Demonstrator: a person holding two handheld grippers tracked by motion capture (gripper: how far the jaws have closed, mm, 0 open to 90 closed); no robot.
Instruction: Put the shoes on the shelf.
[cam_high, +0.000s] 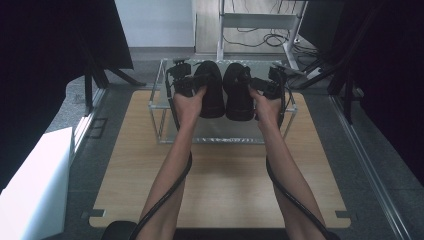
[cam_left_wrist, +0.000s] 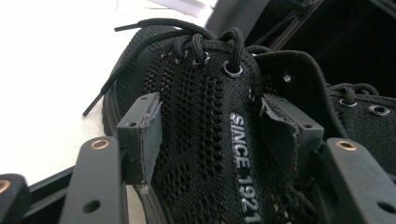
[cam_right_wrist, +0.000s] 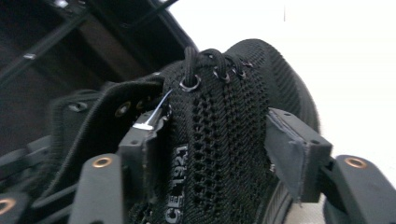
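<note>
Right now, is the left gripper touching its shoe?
Touching: the left gripper view shows the left gripper with both pads pressed into the left shoe mesh sides.

A pale wooden desk (cam_high: 220, 185) stands on grey floor (cam_high: 367, 185), black curtains (cam_high: 45, 60) hanging at both sides, a white box (cam_high: 35, 190) at left, and a white wall (cam_high: 155, 22) with tangled cables (cam_high: 260, 39) behind.

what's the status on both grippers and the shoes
Left gripper shut on left black mesh shoe; right gripper shut on right black mesh shoe. Both shoes held side by side over the clear rack. Nothing in the way.
</note>
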